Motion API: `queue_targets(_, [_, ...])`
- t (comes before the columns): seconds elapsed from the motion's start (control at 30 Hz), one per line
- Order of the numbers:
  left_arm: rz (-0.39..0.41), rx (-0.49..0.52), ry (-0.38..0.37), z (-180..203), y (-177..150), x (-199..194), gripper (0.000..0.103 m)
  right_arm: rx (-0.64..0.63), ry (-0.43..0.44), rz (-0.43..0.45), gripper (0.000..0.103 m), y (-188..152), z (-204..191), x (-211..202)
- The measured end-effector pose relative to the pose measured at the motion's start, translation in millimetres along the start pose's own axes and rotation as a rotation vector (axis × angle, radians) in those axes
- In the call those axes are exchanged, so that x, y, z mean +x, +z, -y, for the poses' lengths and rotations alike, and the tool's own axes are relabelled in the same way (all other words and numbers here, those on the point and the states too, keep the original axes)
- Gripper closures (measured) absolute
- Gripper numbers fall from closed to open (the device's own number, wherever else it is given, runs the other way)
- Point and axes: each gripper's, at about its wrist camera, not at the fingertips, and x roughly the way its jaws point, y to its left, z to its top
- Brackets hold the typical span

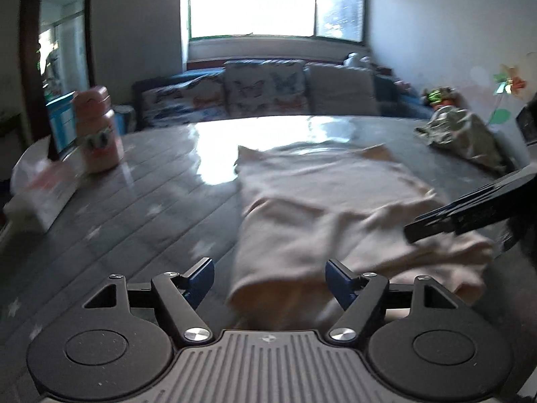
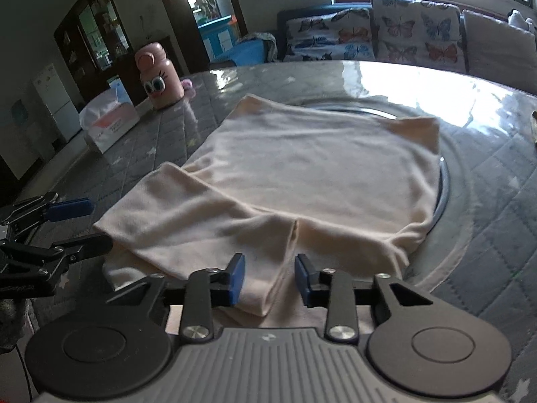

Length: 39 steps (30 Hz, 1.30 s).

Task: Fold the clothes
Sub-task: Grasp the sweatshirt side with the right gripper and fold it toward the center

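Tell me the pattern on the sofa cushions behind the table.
Colourful butterflies on white sofa cushions, clearest in the right wrist view.

Both handheld tools match: the matte black left gripper (image 1: 269,277) and matte black right gripper (image 2: 270,277) have blue rubber finger pads (image 2: 237,278), silver screws, round black discs and a ribbed grey centre plate.
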Motion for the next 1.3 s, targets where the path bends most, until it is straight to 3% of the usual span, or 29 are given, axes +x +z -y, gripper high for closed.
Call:
queue_targets(0.23, [-0.008,-0.012,0.024,-8,-13,3,0.027,0.009,-0.038,0.006,0.098,2,-7,-3])
queue_targets(0.77, [-0.008,-0.048,0.08,-17,-20,13,0.027,-0.222,-0.05,0.217,0.099,68,-64,-62])
queue_targets(1.0, [-0.008,-0.029,0.11,-15,-22,12,0.027,-0.265,-0.084,0.281,0.099,75,-69,-88])
queue_targets(1.13, [-0.008,-0.018,0.127,-14,-23,11,0.027,-0.232,-0.132,0.244,0.099,60,-54,-85])
queue_targets(1.3, [-0.018,0.0,0.119,-13,-21,8,0.027,-0.121,-0.172,0.127,0.099,26,-17,-53])
